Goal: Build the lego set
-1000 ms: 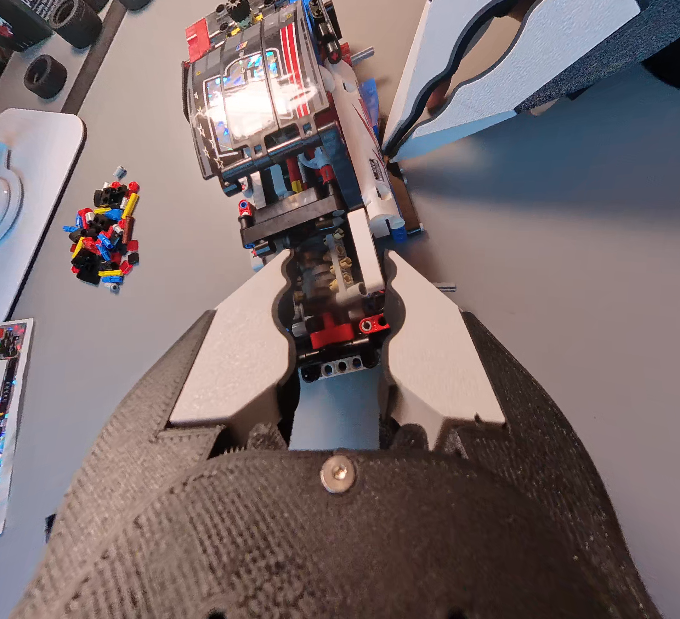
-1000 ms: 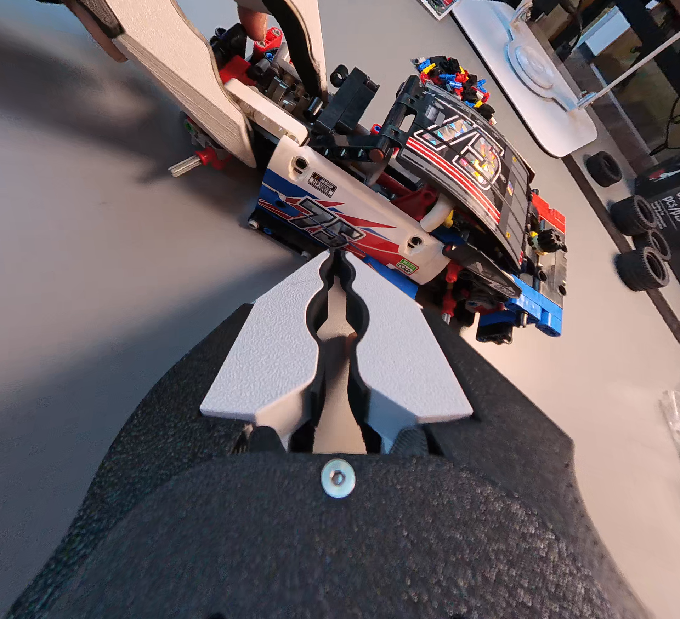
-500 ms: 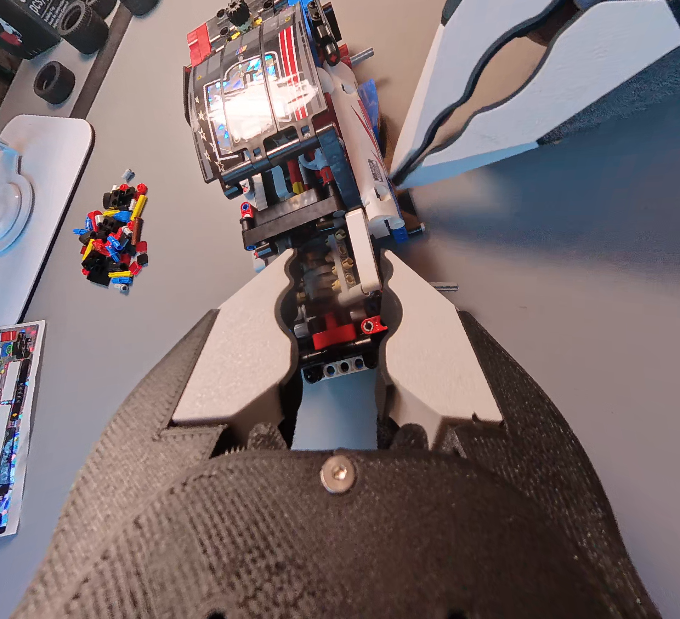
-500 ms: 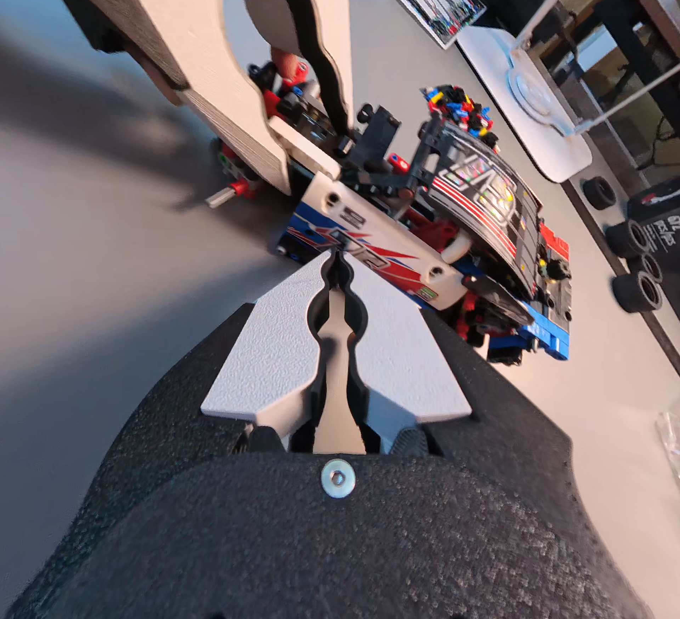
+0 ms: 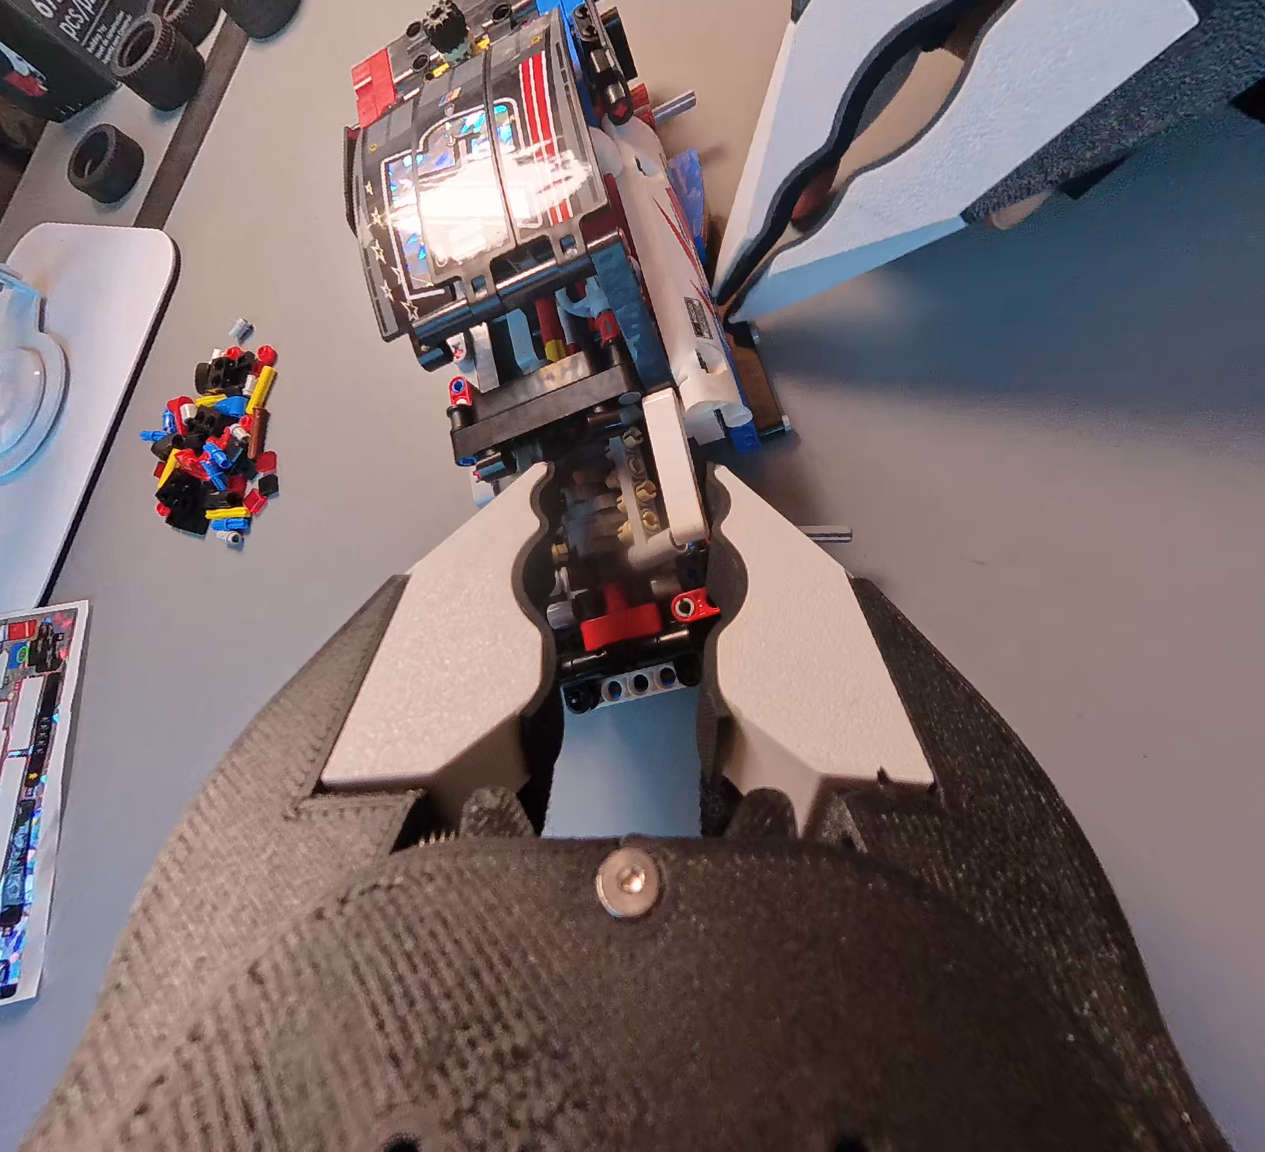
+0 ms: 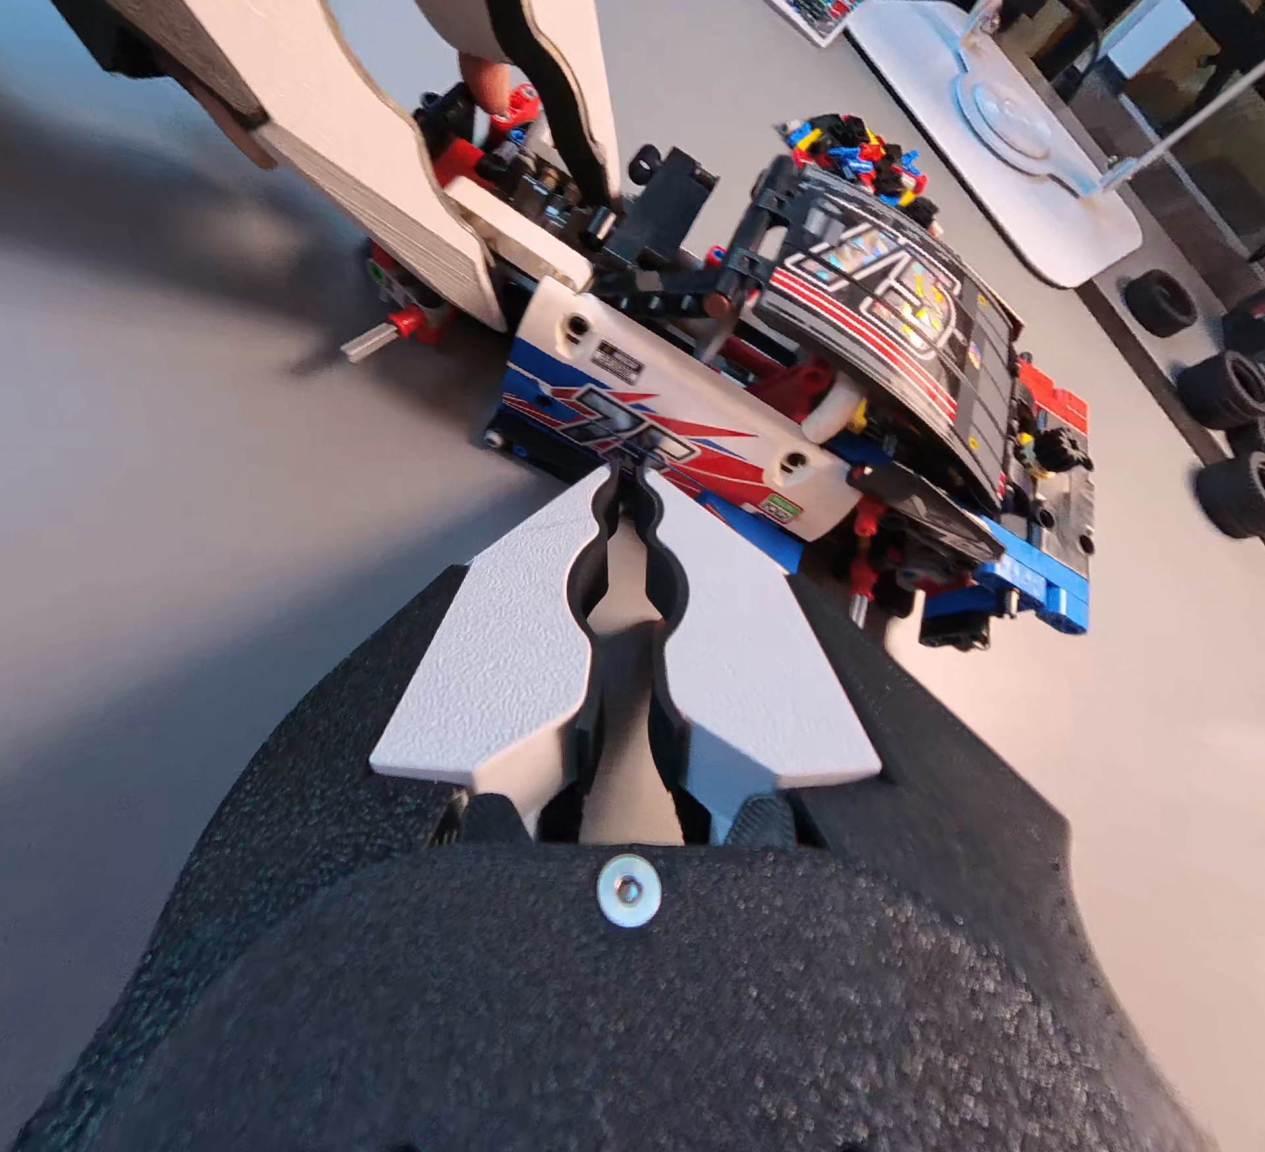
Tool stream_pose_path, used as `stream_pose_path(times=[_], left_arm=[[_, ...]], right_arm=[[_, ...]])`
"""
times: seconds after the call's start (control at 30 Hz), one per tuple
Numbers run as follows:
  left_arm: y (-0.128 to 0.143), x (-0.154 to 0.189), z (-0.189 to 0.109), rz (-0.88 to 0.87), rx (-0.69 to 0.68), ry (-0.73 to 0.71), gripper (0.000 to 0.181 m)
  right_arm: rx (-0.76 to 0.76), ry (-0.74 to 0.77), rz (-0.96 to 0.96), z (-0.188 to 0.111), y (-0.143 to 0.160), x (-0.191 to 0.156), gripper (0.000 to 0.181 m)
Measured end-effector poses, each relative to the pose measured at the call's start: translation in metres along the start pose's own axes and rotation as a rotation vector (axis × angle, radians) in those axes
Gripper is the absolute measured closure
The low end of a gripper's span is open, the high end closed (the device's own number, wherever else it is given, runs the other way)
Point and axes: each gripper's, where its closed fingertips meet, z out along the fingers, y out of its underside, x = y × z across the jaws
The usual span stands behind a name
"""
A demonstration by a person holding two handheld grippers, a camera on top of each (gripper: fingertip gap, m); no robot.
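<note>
Left wrist view shows your left gripper (image 5: 626,544) with its jaws clamped on the open rear frame of the lego car (image 5: 520,216), which lies on the grey worktop (image 5: 1027,503). Your right gripper (image 6: 626,476) has its jaws nearly together, holding nothing, tips at the car's white side panel (image 6: 671,428). Loose pieces (image 5: 212,442) sit in a pile beside the car; black tyres (image 5: 192,17) lie farther off.
</note>
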Motion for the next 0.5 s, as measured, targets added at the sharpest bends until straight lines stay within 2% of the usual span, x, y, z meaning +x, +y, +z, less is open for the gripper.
stream_pose_path(times=[0.27,0.33,0.5], left_arm=[[0.0,0.0,0.0,0.004,0.002,0.0,0.142],[0.0,0.0,0.0,0.006,0.001,-0.001,0.142],[0.0,-0.001,-0.002,0.005,0.015,0.008,0.14]], right_arm=[[-0.035,0.057,0.077,-0.001,0.008,0.014,0.181],[-0.037,0.054,0.063,0.0,0.007,0.01,0.173],[0.094,-0.038,-0.054,-0.005,-0.016,-0.011,0.168]])
